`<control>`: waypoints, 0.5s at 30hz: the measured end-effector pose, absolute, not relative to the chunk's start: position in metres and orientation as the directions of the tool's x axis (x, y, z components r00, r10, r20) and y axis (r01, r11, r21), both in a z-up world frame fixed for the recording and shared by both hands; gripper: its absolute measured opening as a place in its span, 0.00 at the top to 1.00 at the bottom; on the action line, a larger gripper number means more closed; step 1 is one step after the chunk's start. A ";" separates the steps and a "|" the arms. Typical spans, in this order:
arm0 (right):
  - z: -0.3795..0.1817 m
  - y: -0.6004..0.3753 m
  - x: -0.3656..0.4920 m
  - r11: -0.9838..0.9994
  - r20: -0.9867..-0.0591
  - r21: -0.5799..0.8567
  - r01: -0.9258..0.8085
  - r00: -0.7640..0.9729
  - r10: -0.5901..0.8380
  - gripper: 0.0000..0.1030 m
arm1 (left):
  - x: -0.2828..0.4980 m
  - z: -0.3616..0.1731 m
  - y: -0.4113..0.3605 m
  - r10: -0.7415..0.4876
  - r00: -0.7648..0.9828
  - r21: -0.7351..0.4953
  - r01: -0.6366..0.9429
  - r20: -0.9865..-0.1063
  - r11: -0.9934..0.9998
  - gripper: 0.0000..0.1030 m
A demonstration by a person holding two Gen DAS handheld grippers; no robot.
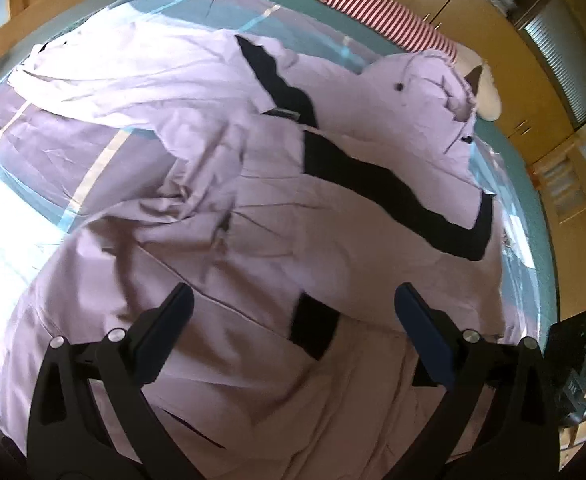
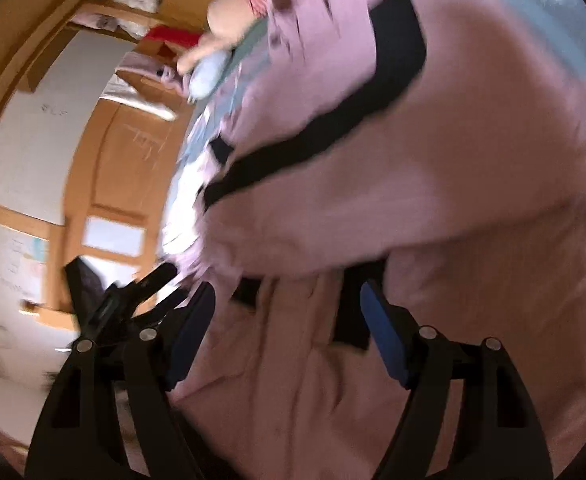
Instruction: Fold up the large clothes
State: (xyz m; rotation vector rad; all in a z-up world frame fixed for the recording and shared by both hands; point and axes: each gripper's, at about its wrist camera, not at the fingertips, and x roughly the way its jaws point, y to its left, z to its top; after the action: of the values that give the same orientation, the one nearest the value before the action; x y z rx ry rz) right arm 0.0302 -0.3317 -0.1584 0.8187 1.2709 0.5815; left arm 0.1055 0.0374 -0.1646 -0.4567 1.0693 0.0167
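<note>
Lying rumpled across the bed [image 1: 533, 200]: lilac black-trimmed garment [image 1: 213, 184], short of the bed's edges; left gripper [image 1: 293, 312] and right gripper [image 2: 289, 308] gaped wide, empty.

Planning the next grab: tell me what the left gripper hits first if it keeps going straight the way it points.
Most likely the pink garment spread on the bed. The left gripper has its fingers wide apart, aimed down at pink cloth beside a black stripe. Depth is unclear, but nothing else shows in between.

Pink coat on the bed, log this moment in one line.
pink coat: spread on bed, rumpled | left tongs: open, above | right tongs: open
</note>
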 end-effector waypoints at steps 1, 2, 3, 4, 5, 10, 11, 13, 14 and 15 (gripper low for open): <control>-0.165 -0.331 0.031 0.598 -0.602 0.796 0.091 0.209 0.771 0.27 | 0.106 -0.167 0.038 -0.201 0.483 -0.348 -0.236 -0.852 0.908 0.02; -0.167 -0.333 0.030 0.607 -0.614 0.787 0.109 0.230 0.755 0.27 | 0.106 -0.169 0.036 -0.202 0.476 -0.346 -0.236 -0.856 0.908 0.02; -0.167 -0.337 0.030 0.619 -0.627 0.775 0.130 0.280 0.727 0.27 | 0.106 -0.171 0.033 -0.212 0.463 -0.346 -0.226 -0.861 0.911 0.02; -0.167 -0.344 0.030 0.615 -0.628 0.772 0.157 0.337 0.702 0.27 | 0.107 -0.173 0.029 -0.223 0.452 -0.347 -0.214 -0.864 0.913 0.02; -0.168 -0.353 0.031 0.599 -0.622 0.777 0.193 0.384 0.683 0.27 | 0.108 -0.174 0.025 -0.233 0.442 -0.349 -0.199 -0.866 0.916 0.02; -0.180 -0.380 0.037 0.541 -0.629 0.775 0.326 0.484 0.609 0.28 | 0.107 -0.178 0.005 -0.242 0.412 -0.319 -0.129 -0.878 0.939 0.02; -0.179 -0.384 0.036 0.534 -0.626 0.776 0.335 0.508 0.591 0.35 | 0.108 -0.178 0.002 -0.238 0.412 -0.312 -0.122 -0.879 0.942 0.02; -0.173 -0.391 0.033 0.557 -0.632 0.765 0.325 0.548 0.548 0.61 | 0.108 -0.180 -0.002 -0.225 0.410 -0.293 -0.110 -0.884 0.950 0.02; -0.169 -0.391 0.033 0.576 -0.632 0.759 0.305 0.558 0.538 0.84 | 0.109 -0.181 -0.004 -0.218 0.406 -0.282 -0.104 -0.888 0.954 0.02; -0.163 -0.394 0.032 0.591 -0.624 0.758 0.277 0.573 0.531 0.88 | 0.111 -0.184 -0.005 -0.213 0.400 -0.274 -0.101 -0.891 0.956 0.02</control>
State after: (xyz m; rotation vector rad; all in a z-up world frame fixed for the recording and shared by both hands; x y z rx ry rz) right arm 0.0317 -0.3936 -0.1628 0.9654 0.9868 0.1799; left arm 0.1106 -0.0046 -0.1835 -0.3054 1.1619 -0.0720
